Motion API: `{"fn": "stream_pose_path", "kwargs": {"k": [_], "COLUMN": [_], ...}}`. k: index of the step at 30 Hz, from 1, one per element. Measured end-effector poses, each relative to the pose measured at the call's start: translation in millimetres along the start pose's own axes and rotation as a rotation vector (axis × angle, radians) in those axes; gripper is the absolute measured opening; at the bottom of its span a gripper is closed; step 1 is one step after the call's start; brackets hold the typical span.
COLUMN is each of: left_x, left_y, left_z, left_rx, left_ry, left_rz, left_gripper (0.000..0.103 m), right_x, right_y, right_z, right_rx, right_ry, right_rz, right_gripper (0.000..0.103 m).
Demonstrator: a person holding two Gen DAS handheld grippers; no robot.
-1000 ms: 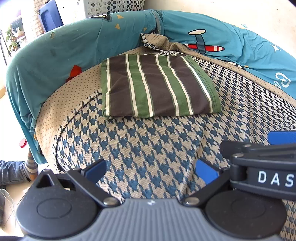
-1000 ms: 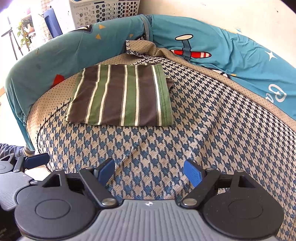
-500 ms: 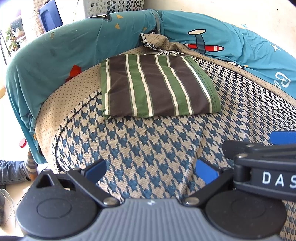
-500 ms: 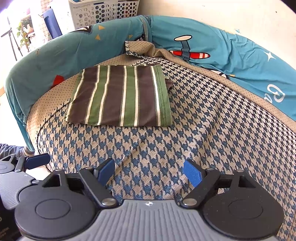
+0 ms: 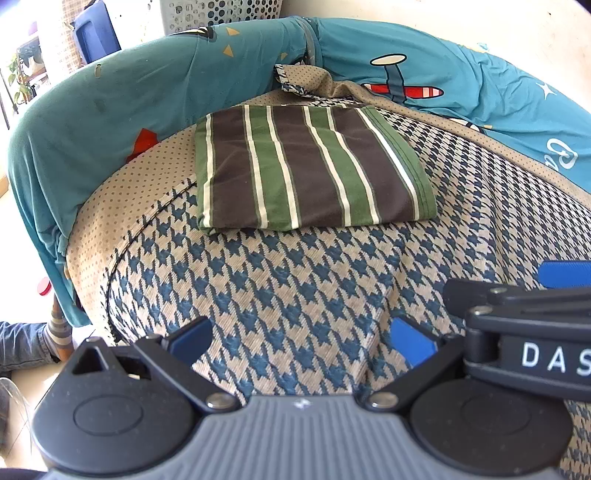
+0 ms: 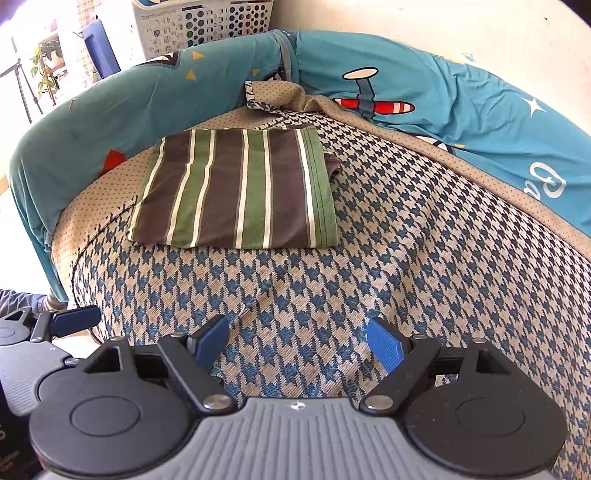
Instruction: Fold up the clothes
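- Striped cloth [image 5: 310,173] lies folded near the sofa's [image 5: 295,295] back-left corner.
- Left tongs [image 5: 301,341] and right tongs [image 6: 297,345]: apart, empty.
- I judge it soft, light; pinch a corner.

A folded garment [image 5: 310,170] lies flat on the seat cushion [image 5: 295,288] of a sofa, toward its back. Behind it rises the covered backrest [image 5: 147,88], with a turned-up cloth corner [image 5: 299,79] between them. Both grippers hang nearer than the garment, well apart from it — the left gripper [image 5: 301,339] left of the right gripper [image 6: 299,345]. Behind the backrest stands what may be a laundry basket [image 6: 203,22].
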State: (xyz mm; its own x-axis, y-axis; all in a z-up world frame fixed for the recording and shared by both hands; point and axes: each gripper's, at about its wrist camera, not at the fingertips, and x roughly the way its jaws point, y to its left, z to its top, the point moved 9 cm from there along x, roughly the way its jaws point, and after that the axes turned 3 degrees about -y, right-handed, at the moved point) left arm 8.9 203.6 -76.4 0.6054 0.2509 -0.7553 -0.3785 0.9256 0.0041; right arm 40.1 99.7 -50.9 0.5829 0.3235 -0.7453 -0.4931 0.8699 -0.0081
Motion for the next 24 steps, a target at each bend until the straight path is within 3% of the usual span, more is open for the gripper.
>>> {"fn": "stream_pose_path", "kwargs": {"k": [24], "left_x": [4.7], "left_y": [-0.1], "left_z": [-3.3], "left_rx": [0.006], "left_ry": [0.021], "left_rz": [-0.002], "left_gripper": [0.103], "right_x": [-4.3], "right_y": [-0.8], "right_z": [2.3], "right_rx": [0.007], "right_ry": [-0.006], "right_rz": [-0.003], "right_gripper": [0.082]}}
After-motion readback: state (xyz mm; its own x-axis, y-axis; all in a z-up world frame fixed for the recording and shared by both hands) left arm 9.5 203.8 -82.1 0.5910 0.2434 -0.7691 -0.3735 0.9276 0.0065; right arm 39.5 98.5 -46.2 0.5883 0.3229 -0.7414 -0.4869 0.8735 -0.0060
